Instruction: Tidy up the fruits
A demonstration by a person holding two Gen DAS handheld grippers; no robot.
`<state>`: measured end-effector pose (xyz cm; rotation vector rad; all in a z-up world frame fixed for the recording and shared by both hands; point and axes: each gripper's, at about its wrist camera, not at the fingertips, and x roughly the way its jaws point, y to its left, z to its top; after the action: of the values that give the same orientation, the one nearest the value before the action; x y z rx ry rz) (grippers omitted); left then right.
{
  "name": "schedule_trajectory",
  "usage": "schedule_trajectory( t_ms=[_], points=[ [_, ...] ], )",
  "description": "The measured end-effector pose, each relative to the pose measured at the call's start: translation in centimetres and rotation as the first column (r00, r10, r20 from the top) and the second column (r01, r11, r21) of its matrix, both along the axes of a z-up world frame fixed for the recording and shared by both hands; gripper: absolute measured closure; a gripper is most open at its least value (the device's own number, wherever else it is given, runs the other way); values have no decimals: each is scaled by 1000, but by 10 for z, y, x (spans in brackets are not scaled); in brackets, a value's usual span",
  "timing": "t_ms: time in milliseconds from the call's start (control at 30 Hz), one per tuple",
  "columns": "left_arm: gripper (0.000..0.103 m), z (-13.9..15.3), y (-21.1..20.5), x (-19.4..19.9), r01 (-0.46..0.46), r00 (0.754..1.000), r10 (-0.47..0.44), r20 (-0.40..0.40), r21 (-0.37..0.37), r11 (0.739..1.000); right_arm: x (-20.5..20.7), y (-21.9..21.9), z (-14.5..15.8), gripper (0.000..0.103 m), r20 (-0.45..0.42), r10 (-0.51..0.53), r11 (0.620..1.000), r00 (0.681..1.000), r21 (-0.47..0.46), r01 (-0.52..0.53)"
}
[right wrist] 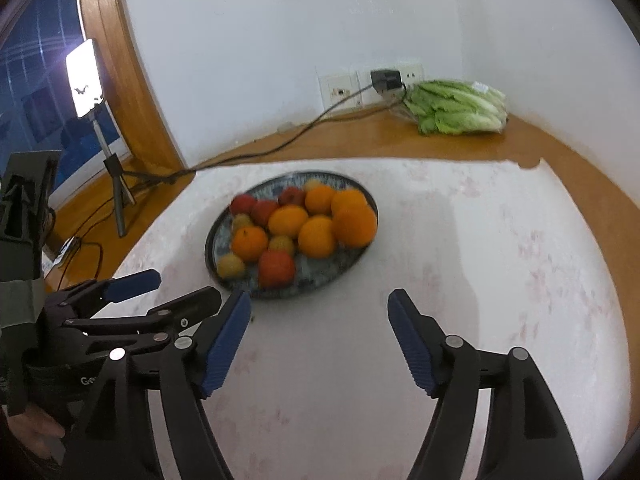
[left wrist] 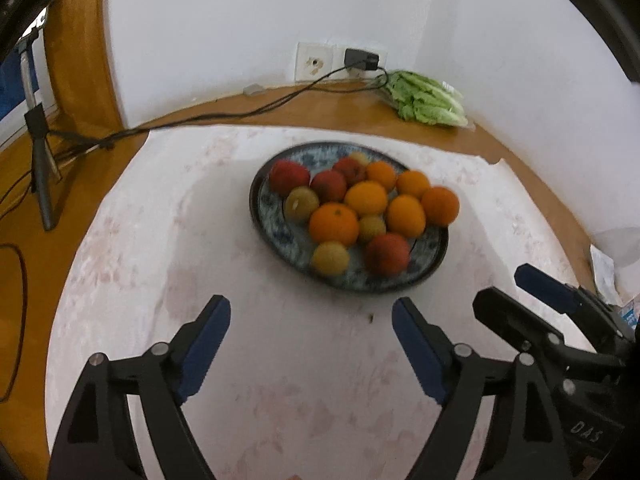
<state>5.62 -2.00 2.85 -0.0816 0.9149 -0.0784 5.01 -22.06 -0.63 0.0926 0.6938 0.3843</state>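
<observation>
Plate: a dark-rimmed blue patterned plate (left wrist: 434,258) sits on the white cloth (left wrist: 160,240) near the middle of the table (left wrist: 320,100), heaped with fruit.
Fruit: oranges (left wrist: 334,223) crowd the centre and right side, one (left wrist: 440,205) sitting out over the right rim; red fruits (left wrist: 387,254) and small yellow-green ones (left wrist: 330,258) fill the left and near side.
Left gripper (left wrist: 311,318): spread wide and empty, poised above bare cloth just short of the plate's near rim.
Right gripper (right wrist: 319,312): likewise wide and empty, close beside the left one, its left finger near the plate's near edge.
Open room: bare cloth lies to the right of the plate (right wrist: 480,240) and in front of it.
Edges: the cloth stops short of the wall, leaving a strip of bare wood; its far right corner is ragged.
Background: bagged lettuce (left wrist: 430,98) lies in the far corner, a cable (left wrist: 240,114) runs from a wall plug (left wrist: 362,59), and a small tripod (left wrist: 40,160) stands at left.
</observation>
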Motion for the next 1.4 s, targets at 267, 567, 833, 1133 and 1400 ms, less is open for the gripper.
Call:
schedule_trajectory(
  t_ms=[267, 567, 833, 1133, 1400],
  points=[
    [14, -19, -4, -6, -10, 1000, 11, -26, 42, 999, -5, -5, -21, 25, -47, -33, 999, 998, -44, 31],
    [14, -28, -9, -3, -10, 999, 12, -31, 85, 996, -2, -2, -36, 25, -51, -48, 996, 998, -81, 44],
    [11, -36, -13, -1, -29, 999, 32, -20, 120, 992, 4, -3, -44, 24, -84, -73, 993, 994, -98, 64],
    [10, -36, -12, 0, -45, 999, 48, -18, 121, 992, 3, -3, -44, 24, -84, -72, 993, 994, -99, 63],
    [11, -36, -11, -1, -43, 999, 46, -17, 121, 992, 3, -3, -44, 23, -84, -73, 993, 994, -99, 65]
  ],
)
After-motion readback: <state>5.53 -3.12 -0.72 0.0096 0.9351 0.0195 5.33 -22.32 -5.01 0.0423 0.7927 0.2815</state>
